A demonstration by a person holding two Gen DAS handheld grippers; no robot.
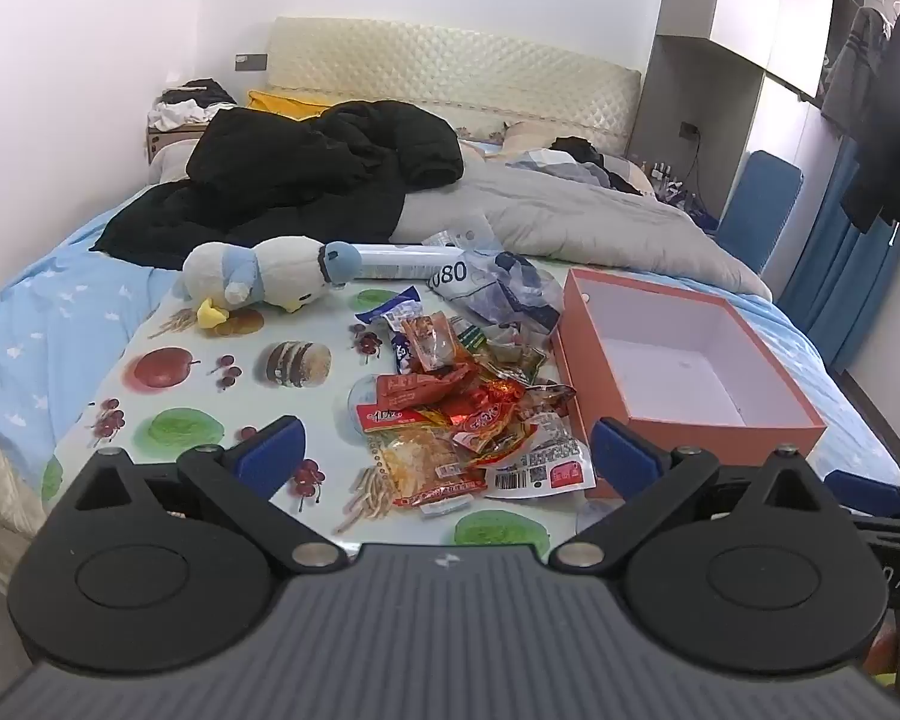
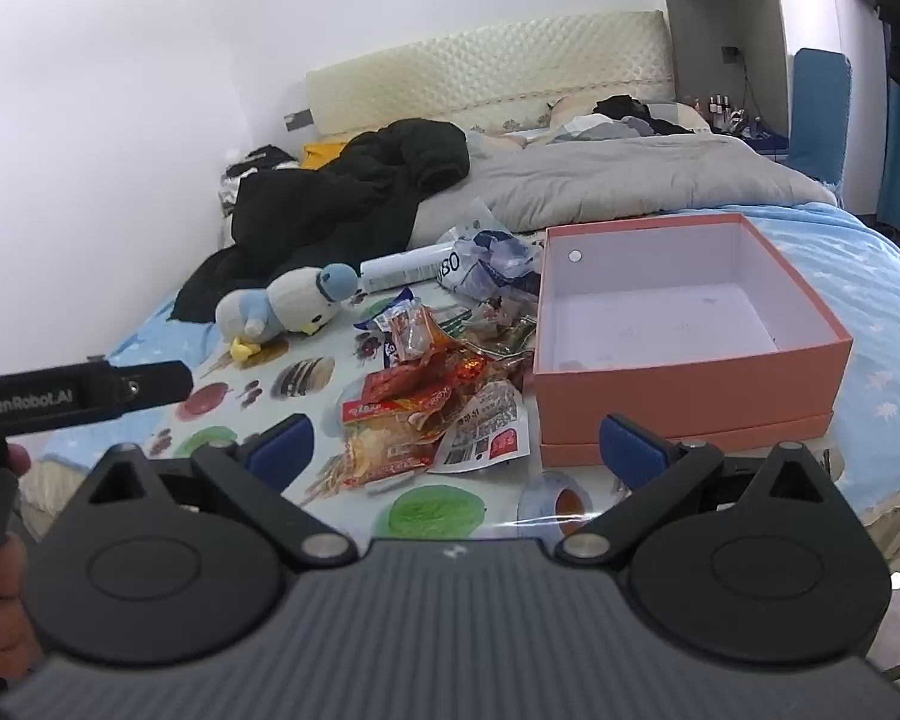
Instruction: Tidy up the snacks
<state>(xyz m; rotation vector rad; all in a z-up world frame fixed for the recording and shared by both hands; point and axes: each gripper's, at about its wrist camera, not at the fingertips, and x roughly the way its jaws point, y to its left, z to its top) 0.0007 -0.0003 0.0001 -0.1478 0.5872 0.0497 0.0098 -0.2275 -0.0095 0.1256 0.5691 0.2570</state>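
A pile of snack packets (image 1: 462, 402), mostly red and orange, lies on a fruit-print sheet (image 1: 168, 420) spread on the bed. It also shows in the right wrist view (image 2: 432, 396). An open salmon-pink box (image 1: 684, 360) with a bare white inside stands right of the pile, also seen in the right wrist view (image 2: 678, 336). My left gripper (image 1: 447, 456) is open and empty, held just before the near edge of the pile. My right gripper (image 2: 456, 450) is open and empty, near the pile and the box's front left corner.
A plush penguin (image 1: 264, 282), a white tube (image 1: 408, 258) and a crumpled plastic bag (image 1: 504, 288) lie behind the pile. A roll of tape (image 2: 555, 498) sits near the box. A black jacket (image 1: 306, 174) and a grey duvet (image 1: 570, 216) cover the bed.
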